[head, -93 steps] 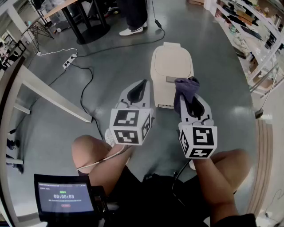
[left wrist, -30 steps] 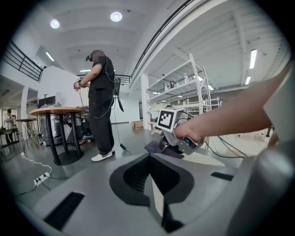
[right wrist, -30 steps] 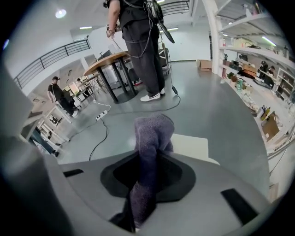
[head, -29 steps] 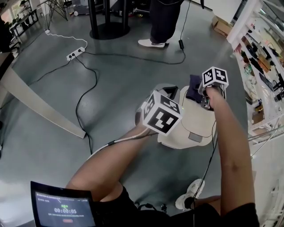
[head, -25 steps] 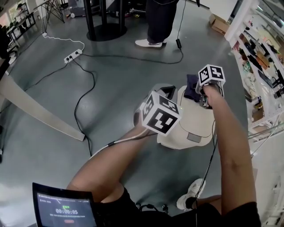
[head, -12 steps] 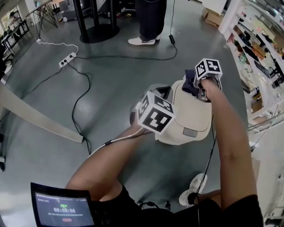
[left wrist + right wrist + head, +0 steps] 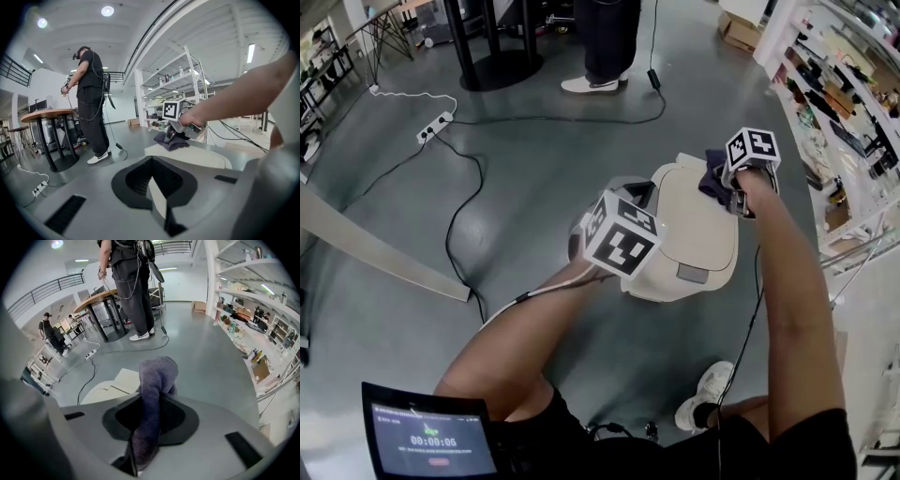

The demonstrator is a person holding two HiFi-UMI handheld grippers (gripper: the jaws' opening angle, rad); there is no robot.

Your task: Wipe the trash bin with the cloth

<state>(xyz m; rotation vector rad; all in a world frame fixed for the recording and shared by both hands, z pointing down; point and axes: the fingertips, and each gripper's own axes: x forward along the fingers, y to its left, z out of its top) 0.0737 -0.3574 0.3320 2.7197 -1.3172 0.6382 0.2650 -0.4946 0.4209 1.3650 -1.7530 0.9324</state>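
I'm clamping the cloth [image 7: 710,178] in my right claw [image 7: 722,183], pressing it on the trash bin [image 7: 694,230] lid's far edge. My left claw [image 7: 630,195] is hanging empty, jaws together. Wiping's starting; next comes dragging it across, I reckon.

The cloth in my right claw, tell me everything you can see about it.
The cloth is a dark purplish-grey towel with a soft terry look. The right claw is shut on it: a bunched fold is pinched between the jaws and bulges out past their tips, with a thinner strip trailing back between them. Its loose end lies crumpled on the cream lid of the trash bin, near a far corner. No stains or print can be made out.
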